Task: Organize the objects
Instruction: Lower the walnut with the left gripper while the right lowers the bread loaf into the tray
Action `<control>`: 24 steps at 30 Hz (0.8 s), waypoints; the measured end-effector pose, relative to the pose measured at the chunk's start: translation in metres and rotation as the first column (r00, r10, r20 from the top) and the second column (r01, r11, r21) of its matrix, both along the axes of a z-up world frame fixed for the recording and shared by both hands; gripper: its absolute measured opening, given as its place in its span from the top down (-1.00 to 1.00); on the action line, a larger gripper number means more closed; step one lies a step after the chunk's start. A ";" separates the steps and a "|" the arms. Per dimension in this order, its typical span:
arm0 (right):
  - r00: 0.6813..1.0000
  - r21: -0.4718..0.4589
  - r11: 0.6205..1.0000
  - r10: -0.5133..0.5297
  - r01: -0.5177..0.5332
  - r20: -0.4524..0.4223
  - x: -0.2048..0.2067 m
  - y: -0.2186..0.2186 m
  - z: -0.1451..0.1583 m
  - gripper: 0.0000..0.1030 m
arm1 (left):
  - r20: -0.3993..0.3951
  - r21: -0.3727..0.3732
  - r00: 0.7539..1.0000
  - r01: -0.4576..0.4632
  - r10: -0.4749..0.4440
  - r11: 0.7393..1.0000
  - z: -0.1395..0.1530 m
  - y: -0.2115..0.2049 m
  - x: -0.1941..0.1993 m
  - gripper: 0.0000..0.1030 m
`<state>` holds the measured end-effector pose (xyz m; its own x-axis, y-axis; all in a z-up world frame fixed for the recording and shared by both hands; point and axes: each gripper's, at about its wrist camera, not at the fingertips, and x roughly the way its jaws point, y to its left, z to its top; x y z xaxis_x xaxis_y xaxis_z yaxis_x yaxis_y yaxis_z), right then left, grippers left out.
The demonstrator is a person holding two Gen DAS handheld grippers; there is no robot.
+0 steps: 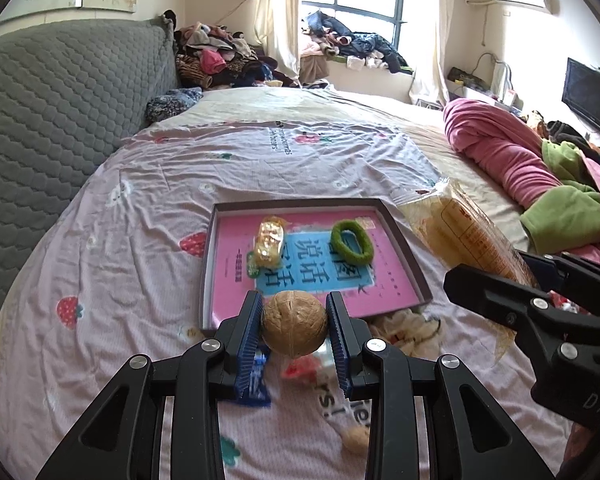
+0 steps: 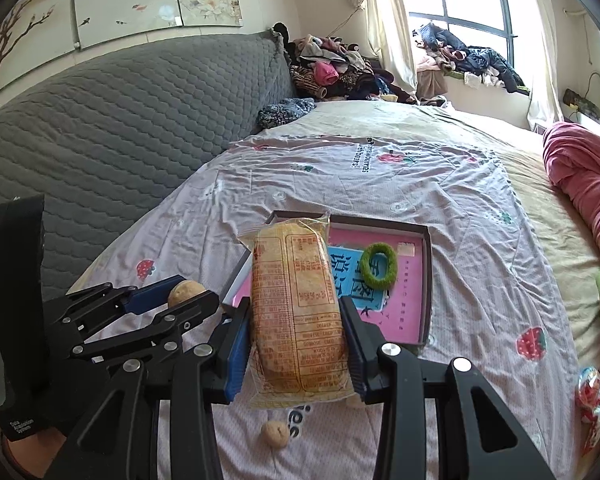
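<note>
My left gripper is shut on a walnut and holds it above the near edge of a shallow box with a pink and blue floor. A yellow snack packet and a green hair tie lie in the box. My right gripper is shut on a wrapped bread packet and holds it over the box's left part. The left gripper with the walnut also shows in the right wrist view, the right gripper in the left.
A second walnut lies on the strawberry-print sheet near me, with a blue wrapper and red-white wrappers. A grey quilted headboard rises left. Pink and green blankets lie at right. Clothes piles stand at the back.
</note>
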<state>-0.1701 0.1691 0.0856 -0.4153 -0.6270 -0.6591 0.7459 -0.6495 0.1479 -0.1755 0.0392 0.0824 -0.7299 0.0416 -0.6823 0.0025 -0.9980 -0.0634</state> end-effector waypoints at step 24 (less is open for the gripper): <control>0.995 -0.009 0.995 -0.096 0.096 0.007 -0.100 -0.037 -0.065 0.19 | 0.015 -0.043 1.000 -0.019 0.020 0.999 -0.068 -0.017 -0.119 0.34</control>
